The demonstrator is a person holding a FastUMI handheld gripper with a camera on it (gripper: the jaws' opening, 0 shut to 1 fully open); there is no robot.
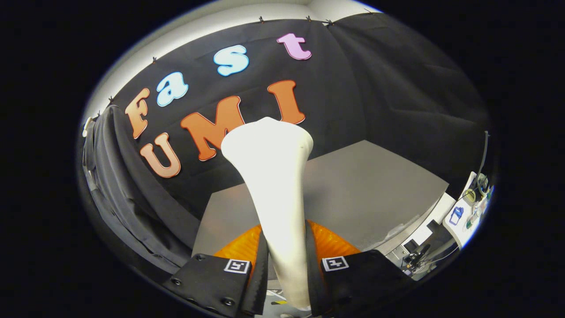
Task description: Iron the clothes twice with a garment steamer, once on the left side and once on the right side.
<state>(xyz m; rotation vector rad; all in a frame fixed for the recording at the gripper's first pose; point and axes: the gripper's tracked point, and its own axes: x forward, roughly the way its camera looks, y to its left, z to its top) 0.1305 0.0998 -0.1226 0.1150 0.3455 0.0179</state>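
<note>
A white garment steamer stands up between my fingers, its wide head rising ahead of them and its narrow handle pressed on both sides. My gripper is shut on that handle. A dark garment hangs to the left of the steamer, along the booth's wall. The steamer's head is apart from the garment, well to its right.
A grey table lies beyond the fingers, tilted in this view. At its right edge sit a white surface with small items and some cables.
</note>
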